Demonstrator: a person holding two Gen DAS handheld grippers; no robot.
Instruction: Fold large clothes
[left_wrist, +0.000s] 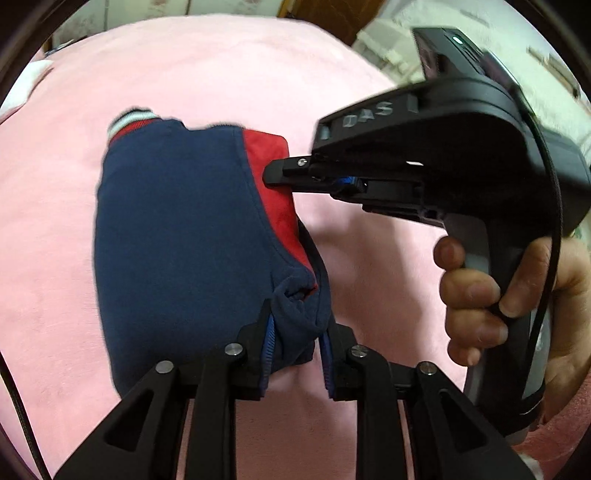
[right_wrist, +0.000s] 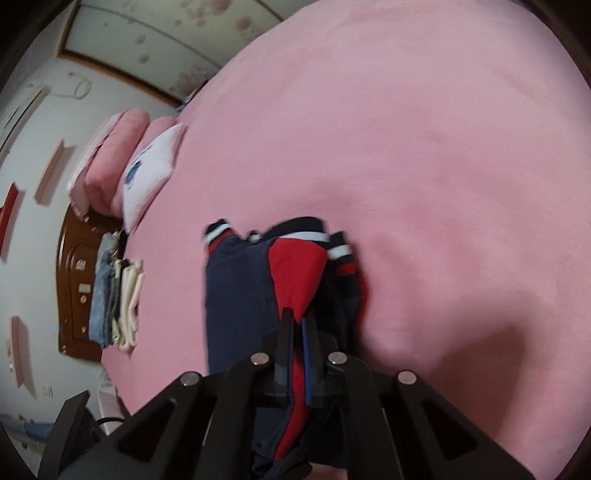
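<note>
On the pink bed (left_wrist: 221, 66), the folded jacket (left_wrist: 177, 236) lies between both tongs: left tongs (left_wrist: 295, 332) and right tongs (right_wrist: 298, 332) each pinch its edge.

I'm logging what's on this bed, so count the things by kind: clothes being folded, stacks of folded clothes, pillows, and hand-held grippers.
Sweater being folded: 1
Stack of folded clothes: 1
Pillows: 2, one pink, one white
Hand-held grippers: 2, left hand-held gripper and right hand-held gripper
Total: 6
</note>
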